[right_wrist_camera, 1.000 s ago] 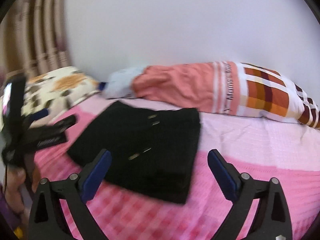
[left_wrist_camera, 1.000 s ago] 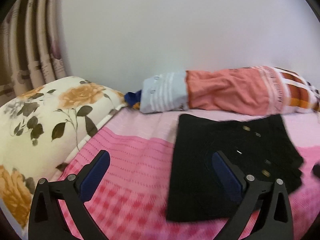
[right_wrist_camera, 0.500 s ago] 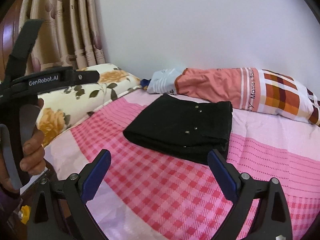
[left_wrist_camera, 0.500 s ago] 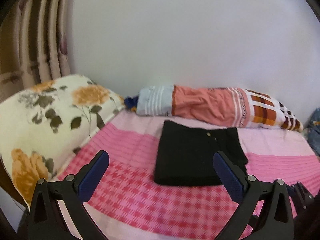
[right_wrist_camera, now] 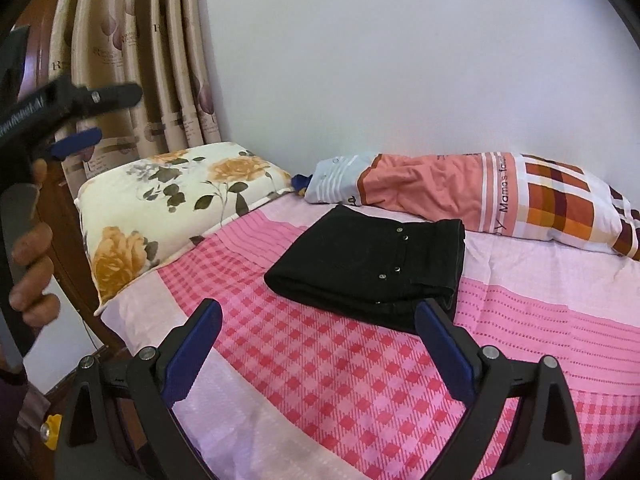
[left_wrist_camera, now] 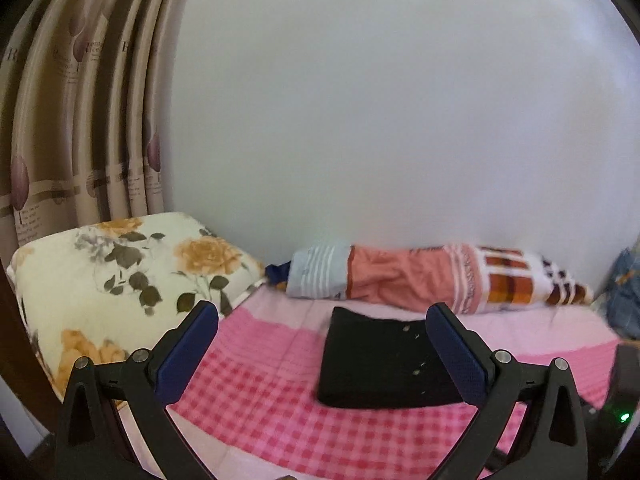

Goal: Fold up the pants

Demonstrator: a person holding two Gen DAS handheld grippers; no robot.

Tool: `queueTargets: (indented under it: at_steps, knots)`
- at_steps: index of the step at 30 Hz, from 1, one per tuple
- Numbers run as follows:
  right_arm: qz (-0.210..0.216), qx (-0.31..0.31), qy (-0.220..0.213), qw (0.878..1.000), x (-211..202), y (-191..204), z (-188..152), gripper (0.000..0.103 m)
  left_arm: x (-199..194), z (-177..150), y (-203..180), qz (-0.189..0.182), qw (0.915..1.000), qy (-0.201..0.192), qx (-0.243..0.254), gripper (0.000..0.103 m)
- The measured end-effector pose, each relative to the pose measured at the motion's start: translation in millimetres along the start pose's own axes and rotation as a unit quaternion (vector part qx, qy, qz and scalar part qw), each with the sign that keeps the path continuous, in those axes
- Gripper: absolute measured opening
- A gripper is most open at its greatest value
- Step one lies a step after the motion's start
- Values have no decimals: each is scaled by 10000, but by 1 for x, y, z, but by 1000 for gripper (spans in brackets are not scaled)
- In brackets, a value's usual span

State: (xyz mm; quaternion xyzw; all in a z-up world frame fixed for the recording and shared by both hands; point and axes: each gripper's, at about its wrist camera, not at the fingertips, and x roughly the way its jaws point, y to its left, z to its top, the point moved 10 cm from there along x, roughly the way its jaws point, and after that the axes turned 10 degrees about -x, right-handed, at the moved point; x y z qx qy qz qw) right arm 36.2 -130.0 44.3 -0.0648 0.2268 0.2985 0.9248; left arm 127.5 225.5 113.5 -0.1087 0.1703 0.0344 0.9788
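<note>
Pants (right_wrist_camera: 372, 264) lie folded on the bed (right_wrist_camera: 360, 380), both claws wide apart.

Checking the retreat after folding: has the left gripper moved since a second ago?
Yes. The left gripper has pulled back from the black pants; more curtain shows now.

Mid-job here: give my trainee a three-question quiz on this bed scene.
1. True or false: the black pants lie folded on the pink bedspread.
2. The right gripper is: A open and empty, B shut on the pants, C shut on a pillow.
3. Fill in: left of the pants lies the ___ pillow.

Key: 1 true; 2 A; 3 floral.
</note>
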Motion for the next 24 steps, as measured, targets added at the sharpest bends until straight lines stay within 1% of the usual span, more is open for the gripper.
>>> queueTargets:
  at_steps: [1, 2, 3, 4, 5, 7, 8, 10, 11, 14, 20, 23, 24]
  knots:
    - [7, -31, 0, 10000, 14, 12, 11, 96, 0, 1, -2, -20, 10000, 77, -6, 103]
    - [15, -52, 0, 10000, 18, 16, 15, 96, 2, 1, 1, 22, 9999, 153, -20, 103]
    - [37, -77, 9, 10000, 38, 27, 23, 96, 5, -1, 4, 66, 9997, 243, -58, 103]
    - [62, -110, 26, 9999, 73, 45, 33, 96, 4, -4, 3, 52, 9994, 326, -97, 103]
    - [70, -141, 38, 9999, 83, 51, 35, 96, 7, -8, 5, 8, 9989, 441, -147, 103]
    - [95, -189, 59, 9998, 96, 61, 39, 96, 9, -17, 8, -3, 9978, 603, -266, 103]
    - [120, -199, 73, 9997, 100, 65, 41, 96, 11, -22, 15, 84, 9975, 616, -336, 103]
    - [175, -220, 129, 9995, 105, 71, 41, 96, 14, -29, 24, 252, 9973, 604, -325, 103]
    - [191, -234, 145, 9994, 109, 75, 42, 96, 17, -34, 30, 339, 9969, 648, -302, 103]
    - [269, -256, 234, 9990, 121, 86, 40, 96, 28, -49, 44, 411, 9946, 884, -366, 103]
    - [457, -339, 392, 9976, 145, 110, 42, 96, 42, -63, 86, 914, 9899, 927, -559, 103]
    - [546, -405, 441, 9967, 162, 124, 48, 96, 50, -66, 105, 989, 9875, 986, -729, 103]
    - [609, -441, 477, 9960, 172, 131, 53, 98, 54, -67, 114, 1086, 9861, 1004, -753, 103]
